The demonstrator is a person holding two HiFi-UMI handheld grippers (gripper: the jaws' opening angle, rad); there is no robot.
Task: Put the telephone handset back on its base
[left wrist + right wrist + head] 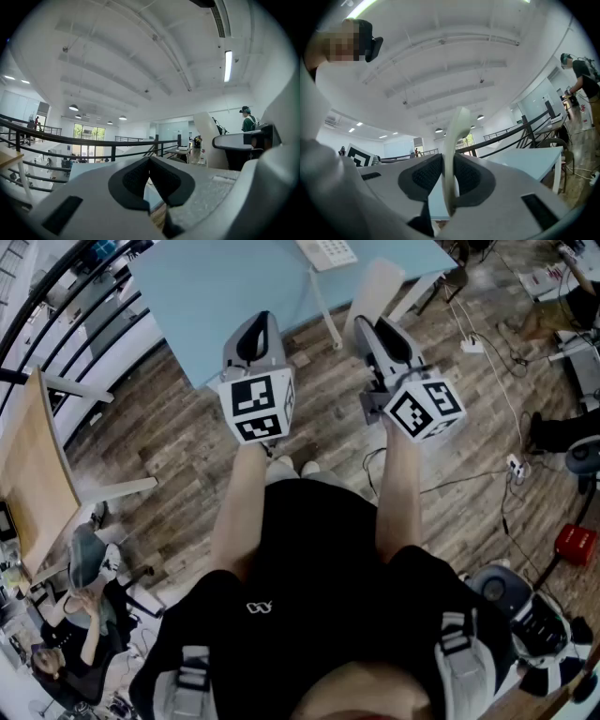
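The white telephone base (326,251) with its keypad lies on the light blue table (216,287) at the top edge of the head view. My right gripper (373,326) is shut on the white handset (377,289), which sticks out forward over the table's near edge. In the right gripper view the handset (457,136) stands on edge between the dark pads (426,176) of the right gripper (449,174). My left gripper (255,322) hovers beside it to the left. The left gripper (150,161) has its pads together with nothing between them.
White table legs (328,320) stand under the blue table. A wooden desk (33,474) and a railing (66,306) are at the left. Cables and a power strip (516,465) lie on the wooden floor at the right. A seated person (80,615) is at lower left.
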